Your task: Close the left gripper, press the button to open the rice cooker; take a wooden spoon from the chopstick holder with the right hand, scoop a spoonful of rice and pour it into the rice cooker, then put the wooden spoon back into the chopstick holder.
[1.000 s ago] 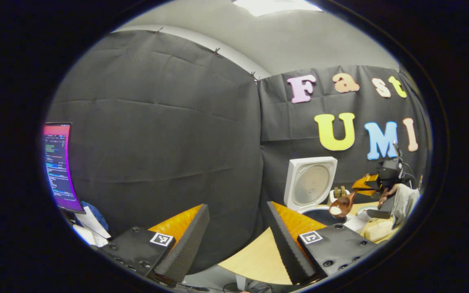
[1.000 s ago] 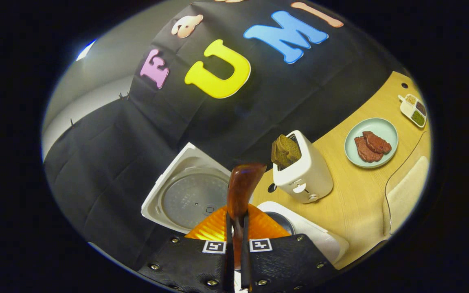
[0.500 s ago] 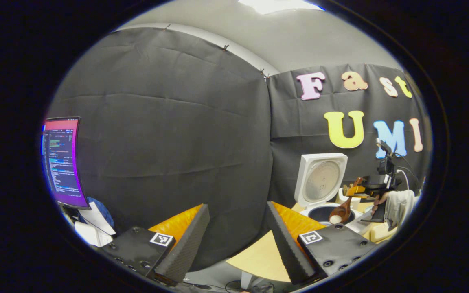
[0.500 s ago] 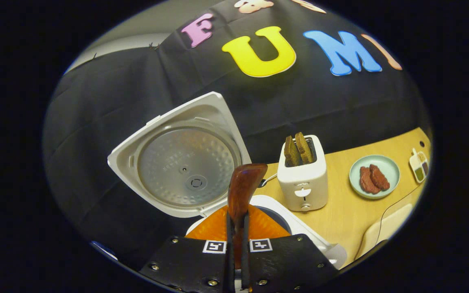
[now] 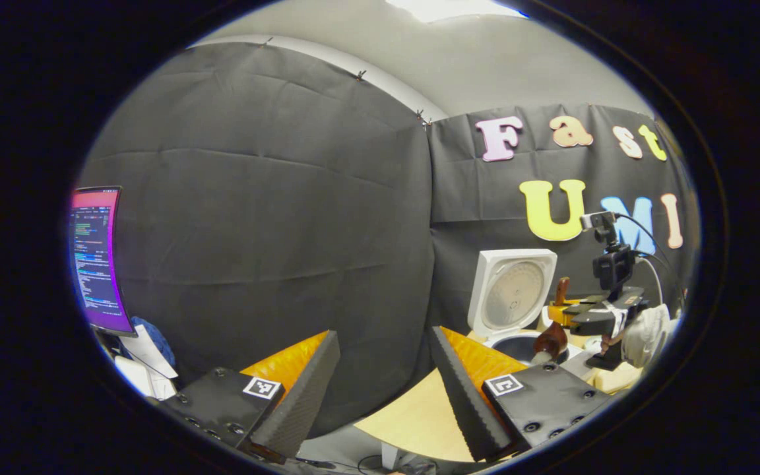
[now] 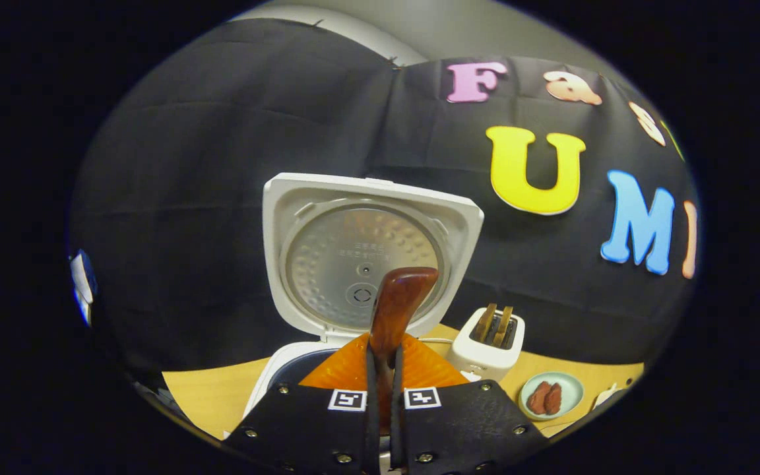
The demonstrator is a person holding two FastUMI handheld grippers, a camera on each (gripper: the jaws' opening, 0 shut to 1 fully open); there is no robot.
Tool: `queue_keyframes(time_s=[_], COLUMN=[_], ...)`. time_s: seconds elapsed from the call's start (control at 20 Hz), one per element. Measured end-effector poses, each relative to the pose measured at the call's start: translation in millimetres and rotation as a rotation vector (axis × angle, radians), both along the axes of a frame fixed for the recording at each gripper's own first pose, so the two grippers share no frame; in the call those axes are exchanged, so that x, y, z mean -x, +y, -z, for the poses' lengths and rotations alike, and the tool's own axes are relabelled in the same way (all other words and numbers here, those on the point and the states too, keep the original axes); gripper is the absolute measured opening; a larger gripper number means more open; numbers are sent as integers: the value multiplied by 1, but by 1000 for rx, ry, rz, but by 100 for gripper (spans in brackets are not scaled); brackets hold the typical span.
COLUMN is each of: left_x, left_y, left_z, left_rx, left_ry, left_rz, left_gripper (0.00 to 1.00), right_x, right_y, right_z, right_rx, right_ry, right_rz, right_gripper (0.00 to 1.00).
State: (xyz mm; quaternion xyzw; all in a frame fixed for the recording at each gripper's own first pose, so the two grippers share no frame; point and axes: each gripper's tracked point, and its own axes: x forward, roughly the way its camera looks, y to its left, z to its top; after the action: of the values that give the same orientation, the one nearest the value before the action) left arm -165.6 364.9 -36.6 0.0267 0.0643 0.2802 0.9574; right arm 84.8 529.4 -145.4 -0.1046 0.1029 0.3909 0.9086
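From the left gripper view, a monitor [image 5: 95,258] glows far to the left of the rice cooker [image 5: 510,310], against the black cloth wall. The left gripper [image 5: 380,379] is held off the left edge of the wooden table [image 5: 413,417], well apart from the rice cooker, and its two fingers stand wide apart with nothing between them. To the right of it the rice cooker stands on the table with its lid [image 5: 513,291] raised upright and the dark inner pot open below. Just right of the pot the bowl of the wooden spoon [image 5: 550,342] hangs over the rim of the cooker, tilted down; whether rice is in it I cannot tell. Further right is the right gripper [image 5: 568,310], with a hand in a light sleeve [image 5: 644,333] holding it. In the right gripper view, the rice cooker [image 6: 327,356] is straight ahead and its open lid [image 6: 367,254] rises behind. The right gripper [image 6: 383,402] is closed narrowly on the handle of the wooden spoon [image 6: 396,307], both fingers pressing it, and the handle end points up in front of the lid. To the right of the cooker stands a white toaster [image 6: 491,343] with two slices of bread, and further right a small plate [image 6: 550,394] with reddish pieces of food lies on the table.
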Motion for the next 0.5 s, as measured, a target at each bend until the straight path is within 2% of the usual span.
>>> queue_keyframes(time_s=[0.25, 0.3, 0.4, 0.5], left_x=[-6, -9, -22, -27], left_y=[-5, -6, -11, -19], left_z=[-2, -2, -1, -8], left_rx=[4, 4, 8, 6], left_ry=[-3, -6, -13, -25], left_rz=[10, 12, 21, 39], left_gripper=[94, 99, 99, 99], right_x=[4, 4, 0, -2], right_y=[-7, -12, -23, -40], right_z=[-20, -26, -40, -56], right_rx=[116, 126, 124, 76], right_ry=[-283, -323, -366, -329], right_rz=[-39, -32, 10, 42], right_gripper=[6, 7, 6, 6])
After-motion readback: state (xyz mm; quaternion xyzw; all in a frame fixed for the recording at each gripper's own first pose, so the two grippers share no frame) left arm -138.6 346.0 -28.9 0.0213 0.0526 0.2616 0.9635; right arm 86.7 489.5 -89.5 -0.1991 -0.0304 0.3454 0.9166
